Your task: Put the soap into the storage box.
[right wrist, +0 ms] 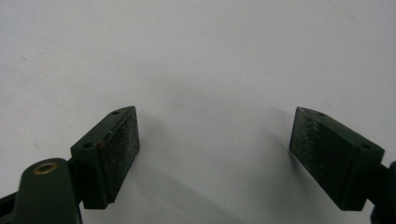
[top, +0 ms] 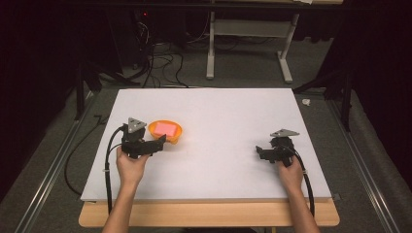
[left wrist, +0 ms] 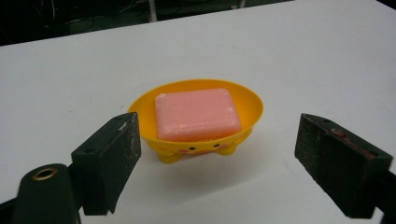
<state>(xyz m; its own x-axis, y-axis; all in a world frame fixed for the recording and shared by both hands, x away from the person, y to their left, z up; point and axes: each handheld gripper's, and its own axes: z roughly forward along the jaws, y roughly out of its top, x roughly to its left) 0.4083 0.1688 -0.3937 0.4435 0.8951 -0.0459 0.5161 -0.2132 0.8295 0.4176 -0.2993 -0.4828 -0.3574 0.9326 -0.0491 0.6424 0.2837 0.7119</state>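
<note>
Left hand-held gripper (left wrist: 215, 154) wide open, holding nothing; soap dish (left wrist: 196, 122) with pink soap (left wrist: 196, 114) sits just ahead between its jaws. Right hand-held gripper (right wrist: 215, 154) also wide open, empty over bare worktop (right wrist: 196, 56). Risk: closing off-centre tips the light dish, soap slides out.

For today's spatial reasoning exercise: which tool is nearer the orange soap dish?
Left. The left tool sits right beside the orange soap dish, jaws open toward it; the right tool is far across the table.
</note>
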